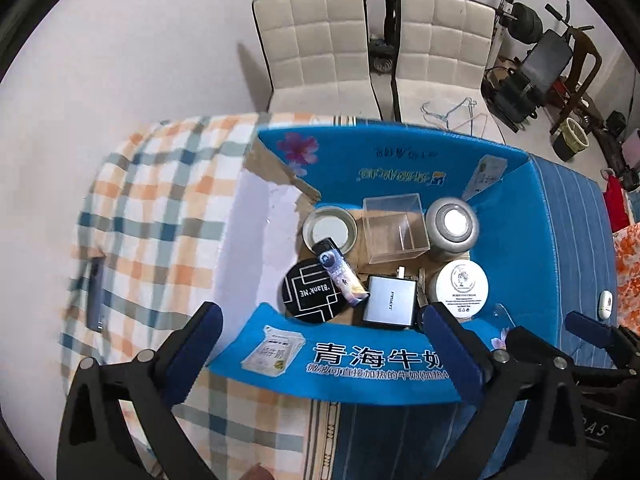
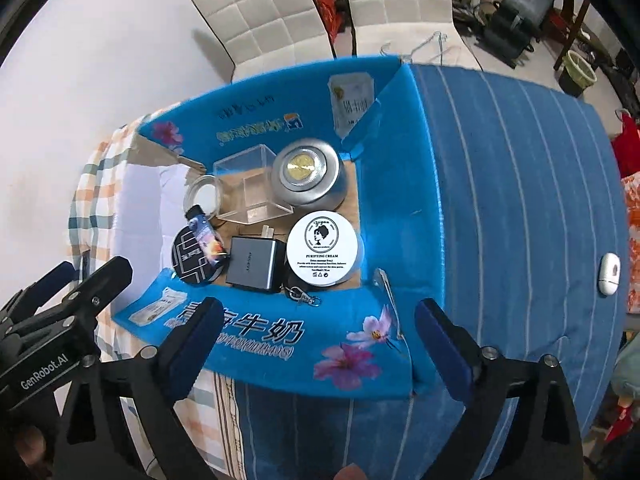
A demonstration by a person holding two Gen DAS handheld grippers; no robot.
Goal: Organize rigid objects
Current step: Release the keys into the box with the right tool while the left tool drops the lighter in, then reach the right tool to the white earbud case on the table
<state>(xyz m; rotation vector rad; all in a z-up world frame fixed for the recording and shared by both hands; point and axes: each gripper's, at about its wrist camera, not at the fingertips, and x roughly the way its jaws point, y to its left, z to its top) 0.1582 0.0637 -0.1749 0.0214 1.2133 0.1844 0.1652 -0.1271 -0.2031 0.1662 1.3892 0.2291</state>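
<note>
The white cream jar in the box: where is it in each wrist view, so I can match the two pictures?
Left wrist: the white cream jar sits right of centre, at the box's near right corner, just above the left gripper's right finger.
Right wrist: the jar sits at the middle of the picture.
Shared landmark: the grey charger lies directly left of the jar in both.

The blue box [image 1: 516,216] [image 2: 384,168] was viewed steeply downward, close, by both wrist cameras, from 6 o'clock.
</note>
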